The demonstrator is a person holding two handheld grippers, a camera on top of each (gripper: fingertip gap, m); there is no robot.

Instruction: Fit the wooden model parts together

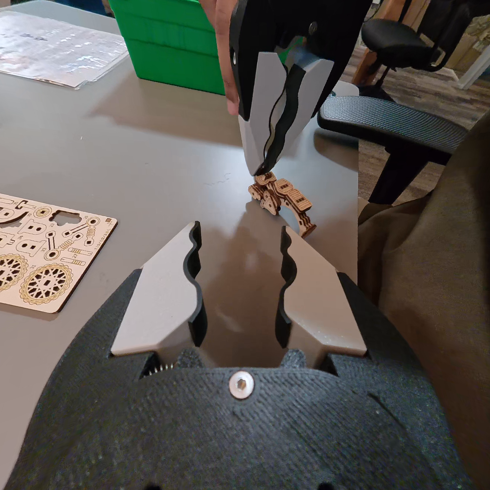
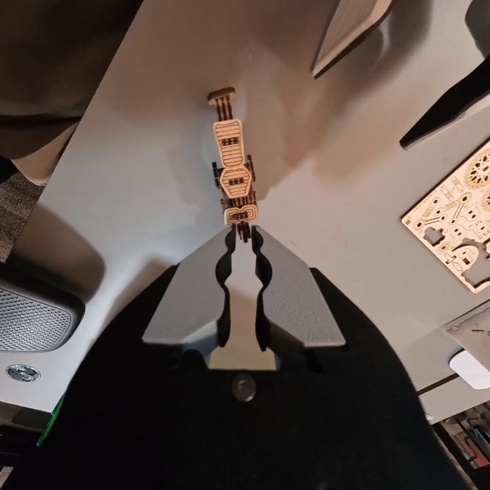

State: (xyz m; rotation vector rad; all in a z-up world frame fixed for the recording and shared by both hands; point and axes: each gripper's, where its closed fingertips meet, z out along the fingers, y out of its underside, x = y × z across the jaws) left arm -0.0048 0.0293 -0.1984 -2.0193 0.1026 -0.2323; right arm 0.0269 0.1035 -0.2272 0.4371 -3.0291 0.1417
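The small, part-built wooden model [image 1: 281, 201] stands on the grey table [image 1: 132, 148] near its right edge. My right gripper [image 1: 261, 169] comes down from above and is shut on the thin front end of the model. In the right wrist view its tips [image 2: 244, 230] pinch that end, and the model [image 2: 233, 164] stretches away from them. My left gripper [image 1: 240, 230] is open and empty, low over the table just short of the model. A flat wooden sheet of uncut parts [image 1: 39, 252] lies at the left; it also shows in the right wrist view [image 2: 450, 225].
A green box [image 1: 169, 39] stands at the back of the table, with a stack of plastic-sleeved papers [image 1: 53, 45] to its left. An office chair armrest [image 1: 392, 124] sits just off the table's right edge. A person's fingers [image 1: 228, 66] hold the right gripper. There is about 9 cm between the tips of the two grippers.
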